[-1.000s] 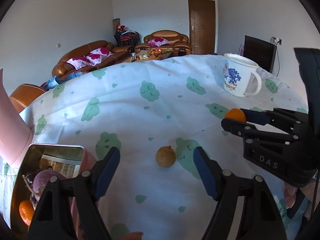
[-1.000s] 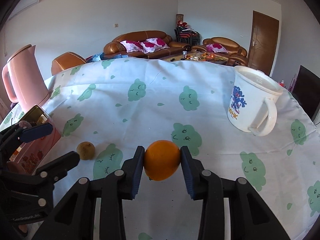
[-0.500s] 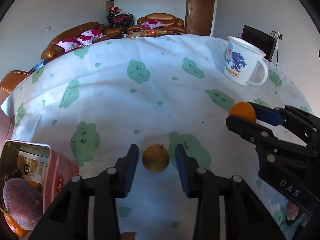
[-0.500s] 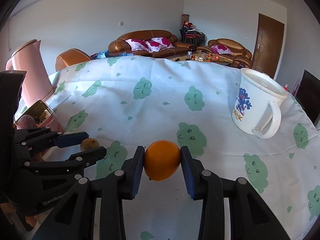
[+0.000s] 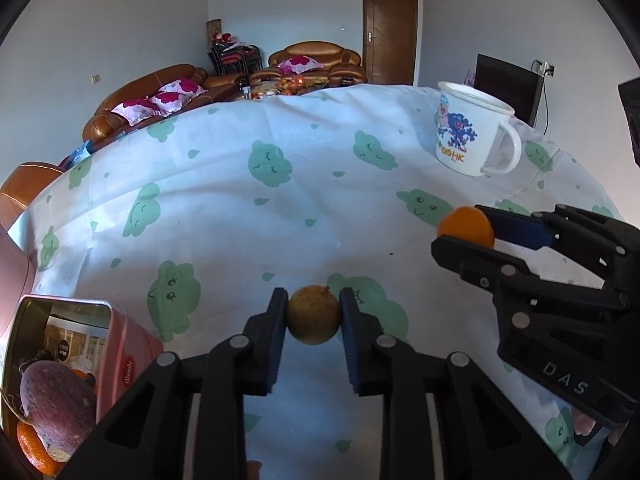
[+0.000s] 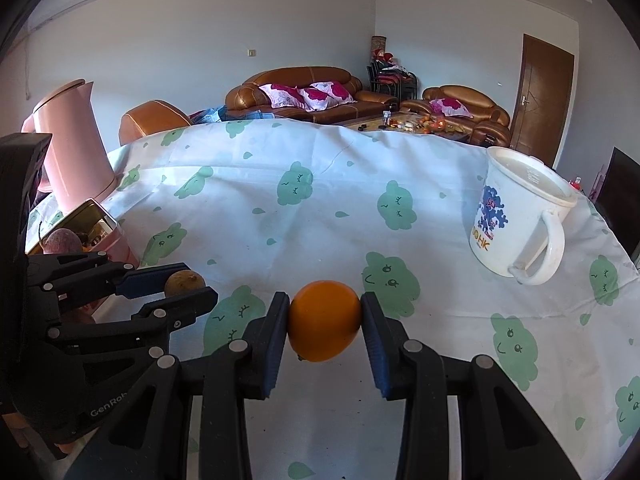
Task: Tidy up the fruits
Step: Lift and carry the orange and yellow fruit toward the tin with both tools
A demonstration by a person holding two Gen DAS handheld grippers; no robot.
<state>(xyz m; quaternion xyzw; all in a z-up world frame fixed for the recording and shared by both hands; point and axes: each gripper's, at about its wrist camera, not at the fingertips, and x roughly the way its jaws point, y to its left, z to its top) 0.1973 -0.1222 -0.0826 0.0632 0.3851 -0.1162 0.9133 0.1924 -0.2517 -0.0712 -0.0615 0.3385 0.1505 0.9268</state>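
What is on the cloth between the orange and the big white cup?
Nothing. In the right wrist view, between the orange and the white cup there is only bare tablecloth with green cloud faces.

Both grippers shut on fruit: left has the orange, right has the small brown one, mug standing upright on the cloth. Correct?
Swapped. In the left wrist view the left gripper is shut on the small brown fruit; in the right wrist view the right gripper is shut on the orange. The rest holds: the mug stands upright on the cloth.
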